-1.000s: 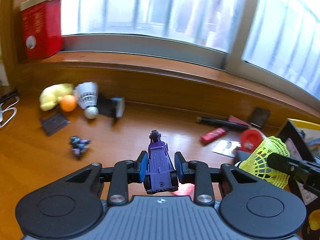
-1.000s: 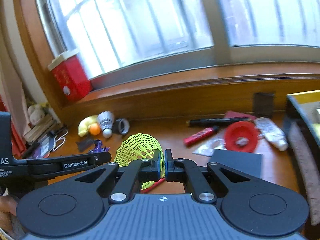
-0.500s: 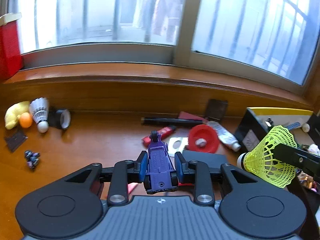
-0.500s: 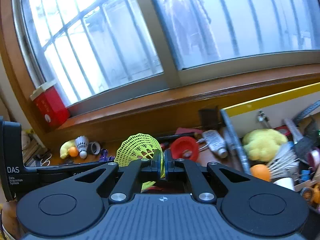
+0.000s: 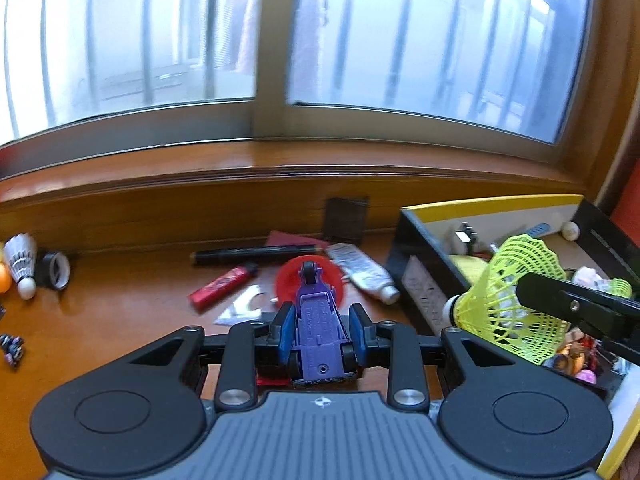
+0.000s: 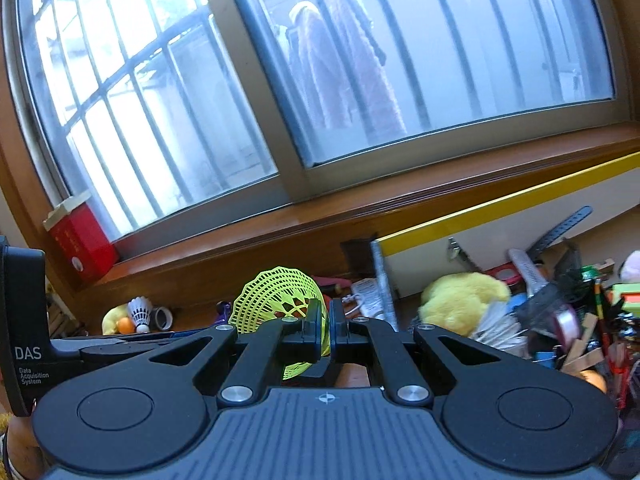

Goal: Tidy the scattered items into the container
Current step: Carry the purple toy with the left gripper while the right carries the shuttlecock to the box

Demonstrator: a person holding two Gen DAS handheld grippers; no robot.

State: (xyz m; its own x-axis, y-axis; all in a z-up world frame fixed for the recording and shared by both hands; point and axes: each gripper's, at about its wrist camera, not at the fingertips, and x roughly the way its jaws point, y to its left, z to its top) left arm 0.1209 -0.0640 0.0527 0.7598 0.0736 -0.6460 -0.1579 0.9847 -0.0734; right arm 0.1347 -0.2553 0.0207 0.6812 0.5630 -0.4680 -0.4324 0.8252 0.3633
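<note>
**Two toys in hand, plenty still on the bench**

My left tongs (image 5: 318, 334) were clenched on a purple toy car (image 5: 318, 320), its nose pointing away from me and its body pinched between the blue pads. My right tongs (image 6: 325, 330) were clamped tight on the rim of a yellow plastic shuttlecock (image 6: 280, 300), whose white tip and mesh skirt hung over the near edge of the box (image 5: 492, 203) in the left view.

I judged the job roughly half done. The box, black-walled with a yellow rim, already held a heap: a yellow plush toy (image 6: 460, 298), a white feather shuttlecock, a watch strap, clips and other small odds I could not make out. Neither of my two pieces was in it yet; both were above or beside it, waiting to be dropped.

On the bench (image 5: 132, 320) there was more to gather: a red lighter (image 5: 222, 286), a black pen (image 5: 252, 256), a red round lid (image 5: 288, 280) partly behind the car, a white tube (image 5: 364, 272), a dark wallet-like square by the wall, and far to the left a white shuttlecock (image 5: 20, 256), a roll of black tape (image 5: 54, 270) and an orange ball at the edge.

The bench was warm polished wood, running under a wooden sill and a wide barred window. A red box (image 6: 80, 240) stood on the sill.
</note>
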